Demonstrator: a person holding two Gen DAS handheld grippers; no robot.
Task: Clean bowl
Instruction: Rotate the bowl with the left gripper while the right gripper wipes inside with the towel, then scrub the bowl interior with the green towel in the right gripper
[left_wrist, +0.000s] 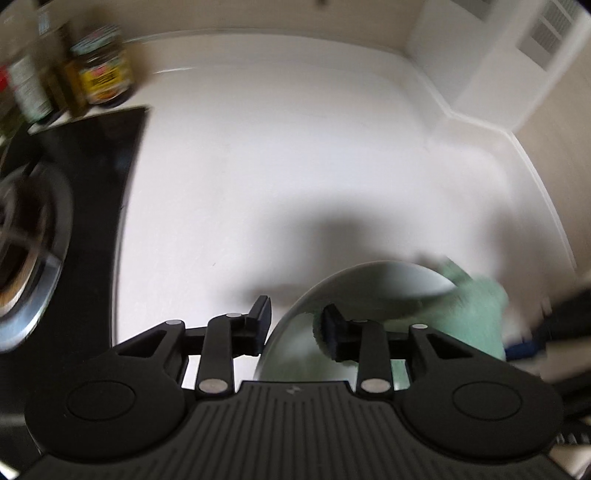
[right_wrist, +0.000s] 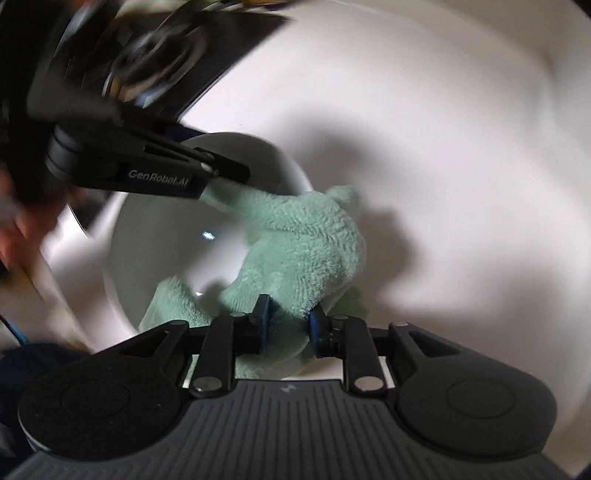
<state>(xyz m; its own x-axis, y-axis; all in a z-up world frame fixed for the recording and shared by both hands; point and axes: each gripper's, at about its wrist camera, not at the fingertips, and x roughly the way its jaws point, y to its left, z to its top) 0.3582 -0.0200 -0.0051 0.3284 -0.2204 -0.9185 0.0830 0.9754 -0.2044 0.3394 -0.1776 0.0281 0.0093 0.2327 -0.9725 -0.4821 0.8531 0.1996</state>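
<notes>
I am seeing the bowl (right_wrist: 207, 236) just ahead of my right tongs (right_wrist: 287, 325) and under the tip of my left tongs (left_wrist: 295, 326). It is white and glossy, round, with a smooth rim, and a small bright glint is showing on its inner floor; its inside is looking bare apart from the cloth. It is sitting on the white bench (left_wrist: 277, 166), casting a soft shadow beyond itself.

My left tongs are gripping the bowl's rim: one pad (left_wrist: 260, 325) is sitting outside the wall and the other is inside, against a fold of cloth (left_wrist: 476, 314). The jaws are standing partly closed, about the width of the wall and cloth between them. In the right view the same tongs (right_wrist: 229, 173) are reaching in from the upper left onto the far rim.

My right tongs are pinching the cloth (right_wrist: 306, 243), jaws narrowed on a thick bunch of it. The cloth is pale green, fluffy terry, crumpled, draping over the bowl's right rim and lying partly inside it.

To the left of my left tongs a black stove (left_wrist: 92, 177) with a metal-ringed burner is showing, blurred, and jars (left_wrist: 103, 70) are standing beyond it.
</notes>
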